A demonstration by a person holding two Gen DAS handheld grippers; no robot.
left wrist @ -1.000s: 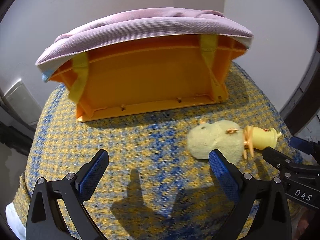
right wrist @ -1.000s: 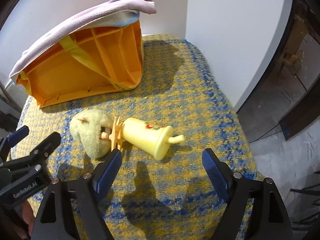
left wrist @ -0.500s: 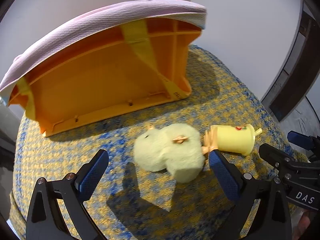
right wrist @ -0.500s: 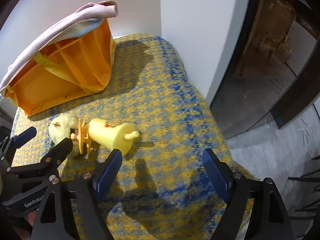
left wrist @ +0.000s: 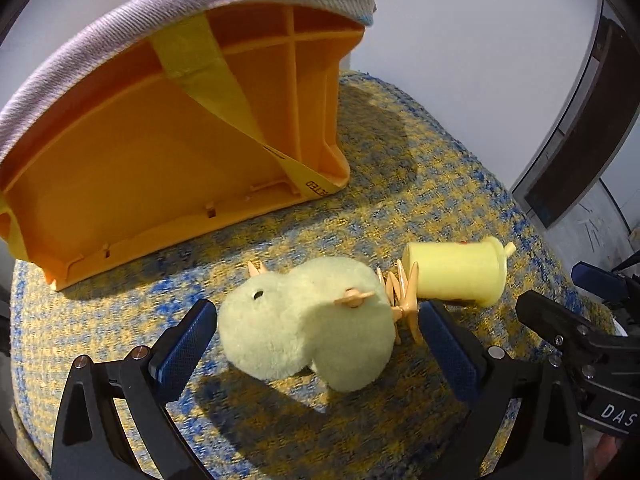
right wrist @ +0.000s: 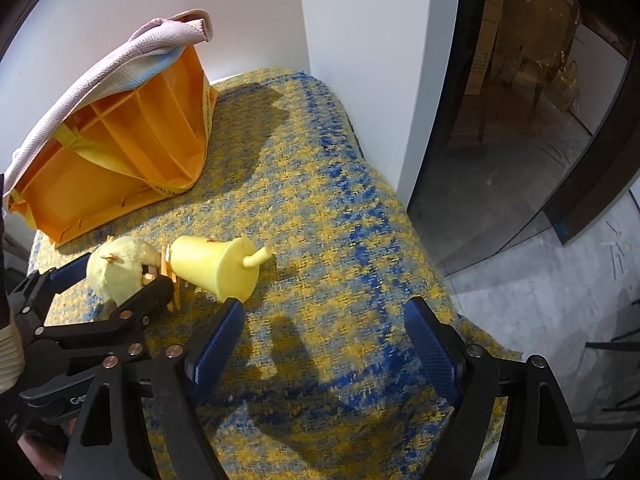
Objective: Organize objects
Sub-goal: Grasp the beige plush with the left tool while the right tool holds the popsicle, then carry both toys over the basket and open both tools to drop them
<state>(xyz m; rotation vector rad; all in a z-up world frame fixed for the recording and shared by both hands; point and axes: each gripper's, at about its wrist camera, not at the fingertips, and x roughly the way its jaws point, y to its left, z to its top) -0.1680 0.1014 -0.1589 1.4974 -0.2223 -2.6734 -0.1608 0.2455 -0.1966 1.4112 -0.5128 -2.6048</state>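
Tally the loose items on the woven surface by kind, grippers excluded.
Plush toy: 1
Yellow toy cup with straw: 1
Orange plastic bin, tipped on its side: 1
Pink cloth draped over the bin: 1
Total: 4

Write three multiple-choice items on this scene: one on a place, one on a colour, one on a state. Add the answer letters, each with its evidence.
1. Where is the plush chick?
A. inside the orange crate
B. between the left gripper's fingers
C. on the floor

2. What colour is the cloth draped over the tipped orange crate?
A. pale pink
B. green
C. black

3. How is the yellow toy cup positioned?
A. upright
B. stacked on the crate
C. lying on its side

Answers:
1 B: the left gripper is open, straddling the chick.
2 A: the left wrist view shows pink weave.
3 C: its straw points sideways over the woven surface.
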